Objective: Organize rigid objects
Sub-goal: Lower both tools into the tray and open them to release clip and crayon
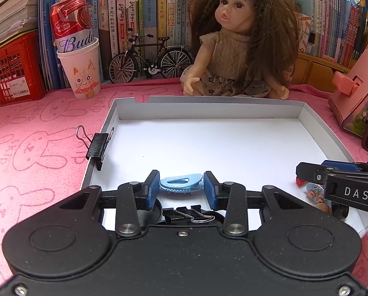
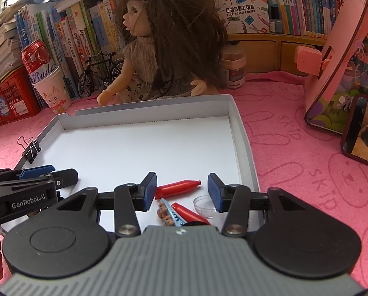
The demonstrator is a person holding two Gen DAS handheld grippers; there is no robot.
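Blue hair clip (image 1: 181,182) pinched in left gripper (image 1: 181,187) jaws (right gripper (image 2: 182,190) spread, empty).

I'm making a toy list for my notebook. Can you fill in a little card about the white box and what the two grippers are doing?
Box: white tray on pink cloth
Left gripper: closed on blue hair clip
Right gripper: open, around a red crayon-shaped piece lying in the tray
On tray's rim: black binder clip
Behind tray: doll
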